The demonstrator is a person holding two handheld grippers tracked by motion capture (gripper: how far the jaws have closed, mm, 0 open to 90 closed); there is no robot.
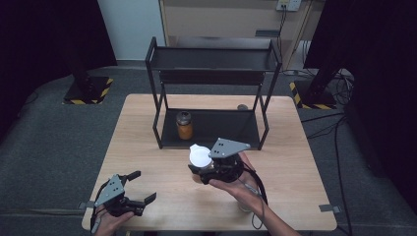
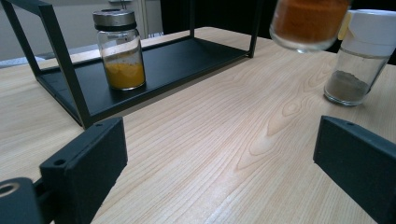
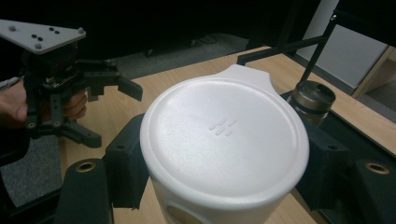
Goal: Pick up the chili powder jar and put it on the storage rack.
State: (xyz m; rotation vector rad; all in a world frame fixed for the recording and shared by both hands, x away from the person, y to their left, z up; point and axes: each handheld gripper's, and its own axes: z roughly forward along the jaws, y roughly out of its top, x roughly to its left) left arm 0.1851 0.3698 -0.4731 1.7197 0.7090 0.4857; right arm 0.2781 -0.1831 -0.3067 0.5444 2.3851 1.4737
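At about 7 o'clock on the wooden worktop, right at its near edge, the left gripper is held in a hand with its jaws spread wide apart and nothing between them. In the left gripper view, bare wood lies ahead of those jaws all the way to the rack, so there is open room in front of it.

Toward 5 o'clock from the worktop's middle, the right gripper is clamped on a white-lidded spice jar, held above the wood. In the right gripper view the white flip lid faces the camera and hides most of the jar's body; the left gripper view cuts the jar off at the top edge and shows orange powder through its glass. That view also shows a second shaker with a white cap, holding a little dark powder, standing on the wood at 2 o'clock, partly cut by the frame's right edge.

Farther off, at 12 o'clock, a black two-tier metal rack stands on the worktop's far half. A glass jar of yellow-orange powder with a metal lid stands on the left part of its lower shelf; the rest of that shelf is open. A small round thing near the rack's right rear leg is too small to make out.
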